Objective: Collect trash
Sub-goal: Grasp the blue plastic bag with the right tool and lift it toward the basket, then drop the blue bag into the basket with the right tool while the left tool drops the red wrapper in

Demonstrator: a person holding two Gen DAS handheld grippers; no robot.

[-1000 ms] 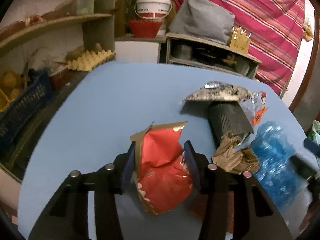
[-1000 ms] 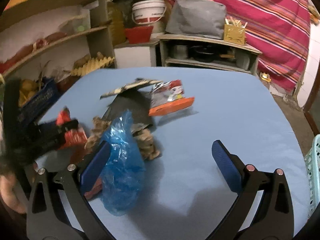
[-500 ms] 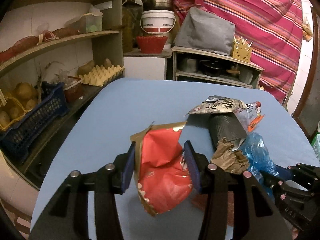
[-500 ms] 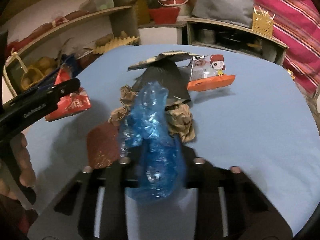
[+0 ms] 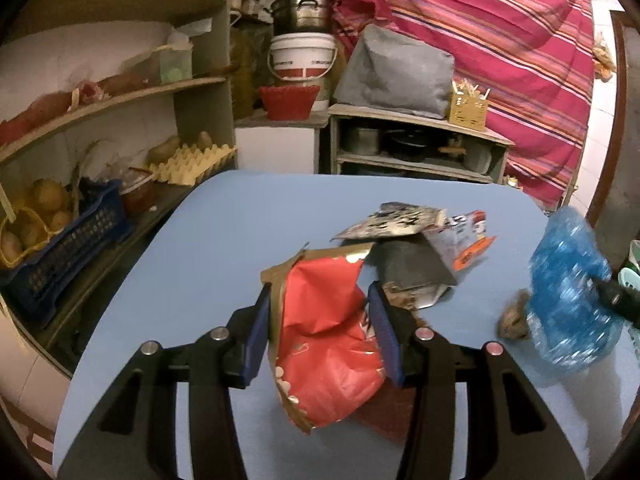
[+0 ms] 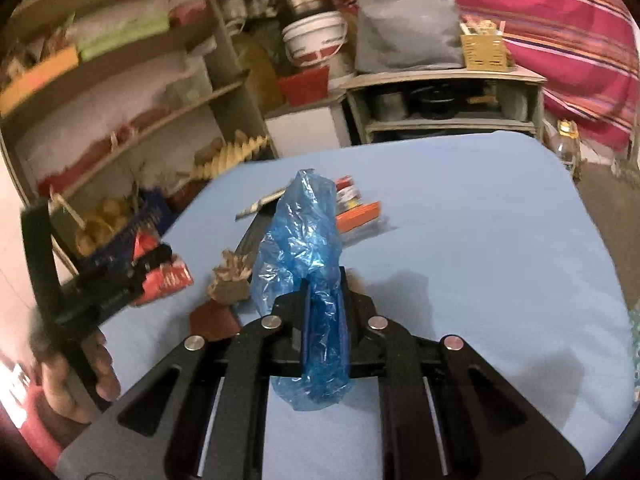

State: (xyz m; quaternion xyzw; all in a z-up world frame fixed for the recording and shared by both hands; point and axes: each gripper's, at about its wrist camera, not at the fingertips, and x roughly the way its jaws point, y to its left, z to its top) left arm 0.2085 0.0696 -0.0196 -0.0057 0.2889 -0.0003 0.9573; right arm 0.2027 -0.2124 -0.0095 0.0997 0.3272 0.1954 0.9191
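Holding one piece of trash apiece, both grippers hang over the near edge of the blue table [image 5: 224, 232], each load lifted clear so it can be carried off without dragging the rest. The left gripper [image 5: 322, 330] has its jaws part closed on a crumpled red snack bag [image 5: 324, 336]; the pads press its two sides and the bag sags below them, its torn gold-lined top sticking up. The right gripper [image 6: 324, 322] has just been closing, and its jaws now stand narrow, pinching a blue plastic bag [image 6: 308, 264] that bunches up above the pads and droops beneath them. A thin film like this probably needs so tight a squeeze, or it would slip out.

Just beyond the grippers, a wad of brown paper [image 6: 231, 278] lies on the table next to a flat dark-red scrap [image 6: 212, 320]. Further in, toward the middle of the table, the rest of the pile waits: a dark wrapper [image 5: 412, 264] with a printed silver wrapper [image 5: 394, 224] resting over its far end, and a small packet with an orange edge [image 5: 466, 240] at its right side. These look like the next things to collect.

Past the far edge stand shelves [image 5: 132, 96], a low cabinet [image 5: 416, 144] with a grey cover on top, and a striped red cloth [image 5: 500, 40]. At the right rim of the left view a pale green basket [image 5: 631, 276] peeps in; it may be the bin, though too little shows to tell.
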